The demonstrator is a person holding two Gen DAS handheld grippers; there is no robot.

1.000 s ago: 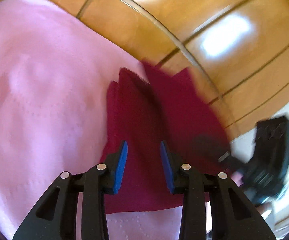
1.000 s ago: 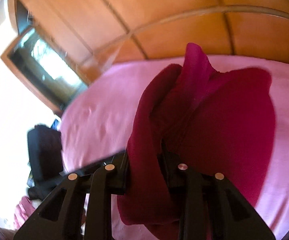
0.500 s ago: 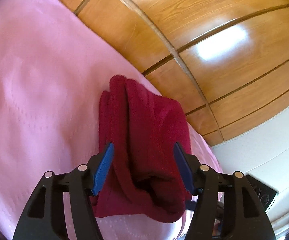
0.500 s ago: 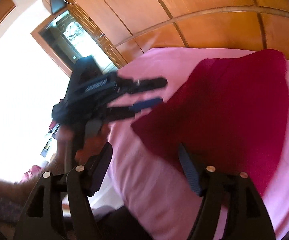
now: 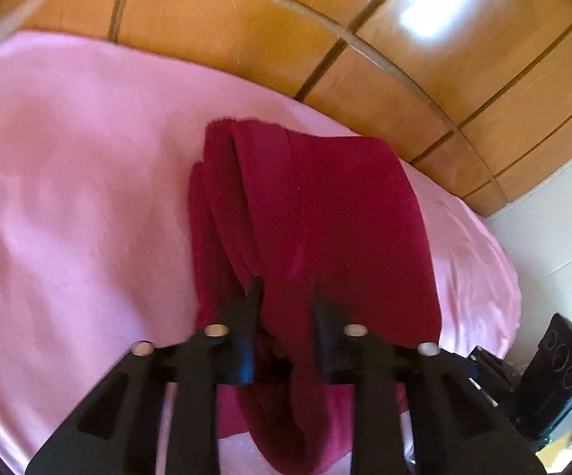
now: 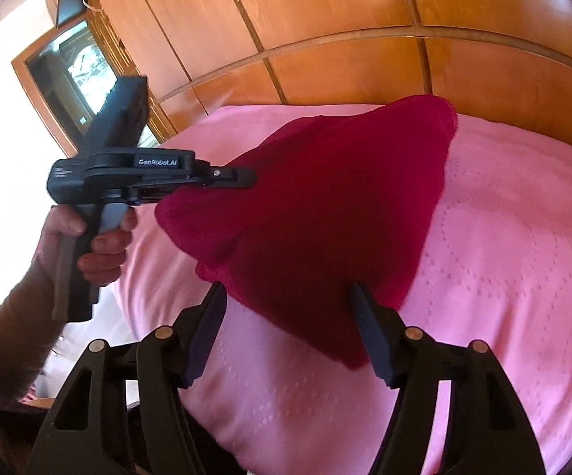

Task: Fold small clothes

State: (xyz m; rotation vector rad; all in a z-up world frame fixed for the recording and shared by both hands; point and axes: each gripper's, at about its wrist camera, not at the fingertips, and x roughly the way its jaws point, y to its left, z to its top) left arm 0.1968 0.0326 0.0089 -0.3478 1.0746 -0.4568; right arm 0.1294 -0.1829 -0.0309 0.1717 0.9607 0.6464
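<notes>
red cloth (image 5: 325, 213) now pinched by l gripper (image 5: 286, 289), r gripper (image 6: 286, 301) released

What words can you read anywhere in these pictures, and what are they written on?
"GenRobot.AI" stands in pale letters on the black body of the left hand-held gripper, seen from the right wrist camera.
A small pale marking further back on the same body is too small to read.
Nothing is written on the dark red cloth, the pink bedspread or the wooden panels.
</notes>
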